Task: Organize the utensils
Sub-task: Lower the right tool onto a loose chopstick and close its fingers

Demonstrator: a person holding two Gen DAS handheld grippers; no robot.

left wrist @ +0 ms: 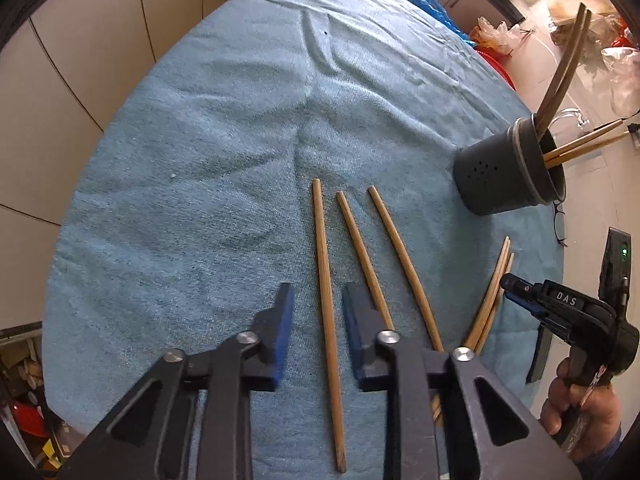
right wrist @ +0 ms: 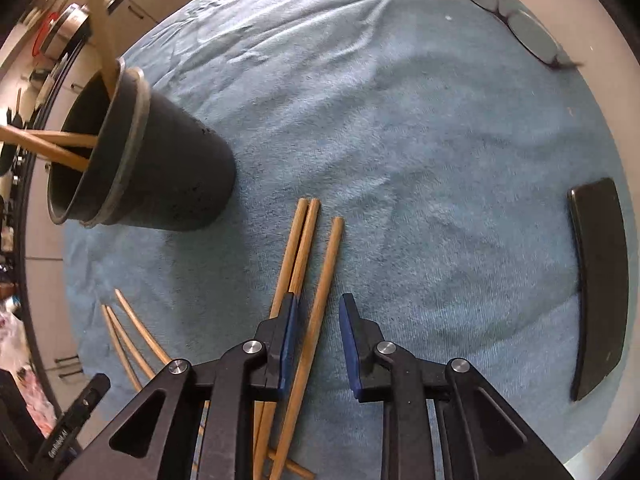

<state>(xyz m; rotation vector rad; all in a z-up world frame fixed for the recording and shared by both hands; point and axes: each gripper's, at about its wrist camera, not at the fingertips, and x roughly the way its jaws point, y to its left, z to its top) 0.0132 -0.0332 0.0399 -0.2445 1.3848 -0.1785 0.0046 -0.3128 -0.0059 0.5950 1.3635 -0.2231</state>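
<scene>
Blue terry cloth [left wrist: 224, 160] covers the counter under you, with pale cabinet doors behind it and a cluttered kitchen off to one side. Your dark grey round plastic utensil holder [left wrist: 516, 168] stands on the cloth's far right as the left camera sees it, and it already has several brown wooden chopsticks leaning out of its mouth. More lie loose on the cloth near you: three spread apart in front of the left hand, and a bunch nearer the right.

Your left gripper [left wrist: 318, 312] points down at the cloth with one long wooden chopstick [left wrist: 326, 320] running up between its fingers. In this frame the blue pads stand a little off it on both sides, so the fingers look parted, not clamped. Your right gripper [right wrist: 318, 316] is the same: a single chopstick [right wrist: 320, 304] lies in the gap, nearer the left pad, without visible pressure. A pair of chopsticks [right wrist: 300, 240] lies just outside that pad, partly under it.

You seem to be at the pick-up step on both hands at once. Next, each pair of fingers must clamp on its own stick alone. Watch the right side, where the neighbouring pair could get dragged along. Then lift, swing to the holder and drop each stick in tip first.

A black flat case [right wrist: 600, 280] and a pair of glasses [right wrist: 516, 24] lie clear of your path.
</scene>
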